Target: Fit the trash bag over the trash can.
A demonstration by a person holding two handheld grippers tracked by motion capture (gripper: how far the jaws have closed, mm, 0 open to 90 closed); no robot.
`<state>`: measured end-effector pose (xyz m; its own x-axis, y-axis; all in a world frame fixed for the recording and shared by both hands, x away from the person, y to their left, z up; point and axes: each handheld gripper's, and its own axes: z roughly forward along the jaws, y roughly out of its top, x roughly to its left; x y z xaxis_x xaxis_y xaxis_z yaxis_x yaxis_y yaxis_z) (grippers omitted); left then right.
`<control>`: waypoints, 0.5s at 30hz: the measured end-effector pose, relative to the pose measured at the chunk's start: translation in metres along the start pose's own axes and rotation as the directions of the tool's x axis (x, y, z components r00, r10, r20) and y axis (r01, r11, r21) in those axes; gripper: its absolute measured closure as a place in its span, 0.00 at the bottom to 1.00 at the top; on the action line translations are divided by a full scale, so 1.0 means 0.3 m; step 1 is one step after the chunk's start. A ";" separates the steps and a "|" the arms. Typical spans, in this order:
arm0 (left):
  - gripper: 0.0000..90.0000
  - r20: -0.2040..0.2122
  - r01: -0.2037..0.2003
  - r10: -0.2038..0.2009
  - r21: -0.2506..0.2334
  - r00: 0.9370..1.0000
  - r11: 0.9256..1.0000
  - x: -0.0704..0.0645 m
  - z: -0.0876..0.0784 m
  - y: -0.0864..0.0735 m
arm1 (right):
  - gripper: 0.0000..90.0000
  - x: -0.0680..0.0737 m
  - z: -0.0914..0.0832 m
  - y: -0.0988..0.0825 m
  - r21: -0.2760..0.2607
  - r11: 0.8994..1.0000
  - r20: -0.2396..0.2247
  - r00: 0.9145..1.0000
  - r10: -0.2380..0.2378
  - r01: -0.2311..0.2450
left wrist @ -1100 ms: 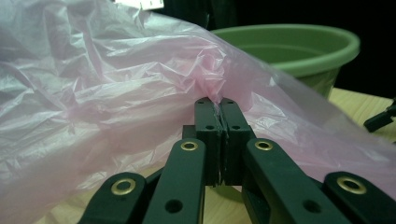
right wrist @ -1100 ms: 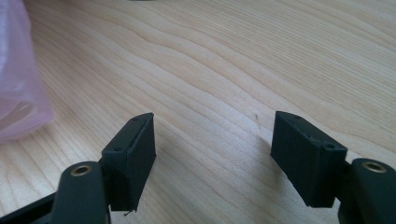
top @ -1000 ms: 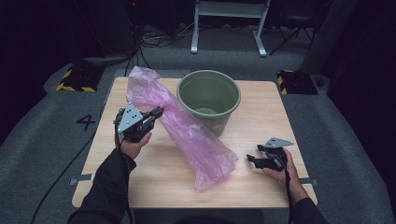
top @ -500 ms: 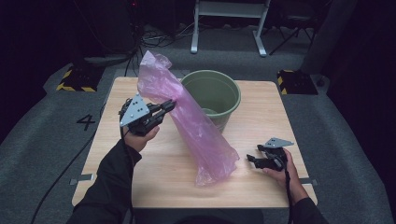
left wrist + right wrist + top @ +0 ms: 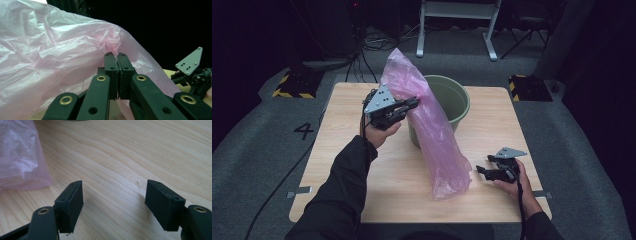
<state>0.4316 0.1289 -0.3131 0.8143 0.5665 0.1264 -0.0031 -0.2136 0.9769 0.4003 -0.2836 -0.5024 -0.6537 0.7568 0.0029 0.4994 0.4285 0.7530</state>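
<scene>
L gripper clamps a pinch of the pink bag; in the L gripper view its jaws stand shut w/ a fold of film squeezed between the pads. Bag = thin, translucent plastic, crinkled, glossy highlights, long tube shape. It stands steeply tilted, top end raised above and left of the bucket, lower end resting crumpled on the table near the front edge.

Bucket: round, olive-green, smooth matte wall, open top, sits at table's far centre; bag leans across its front-left rim. Table: pale wood, visible grain, rounded corners.

Vs earlier frames: bag lay lower, draped diagonally across the tabletop; now its top is lifted higher and more upright. L hand has gone up and toward the bucket. Bag's lower end stays about where it was.

R gripper sits low at table's front right, just beside the bag's lower end, not touching. Jaws wide apart, nothing between them but bare wood, per R gripper view. R hand unmoved.
</scene>
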 end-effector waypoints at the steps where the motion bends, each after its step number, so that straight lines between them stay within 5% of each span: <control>1: 0.98 -0.002 -0.002 0.002 0.013 1.000 1.000 0.003 0.011 0.003 | 0.35 -0.001 0.000 0.000 -0.002 1.000 -0.003 1.000 0.000 0.000; 9: 0.97 0.006 0.001 -0.001 0.077 1.000 0.997 0.030 0.087 0.016 | 0.36 -0.024 -0.006 0.011 -0.033 0.999 -0.022 0.999 0.035 -0.035; 15: 0.97 0.010 -0.006 0.005 0.108 1.000 0.994 0.034 0.131 0.024 | 0.37 -0.057 -0.015 0.087 -0.077 0.997 0.007 1.000 0.025 -0.025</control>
<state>0.4629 0.1018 -0.3116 0.8202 0.5573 0.1293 0.0551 -0.3020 0.9517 0.4219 -0.2875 -0.4799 -0.6371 0.7706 0.0175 0.4701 0.3704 0.8011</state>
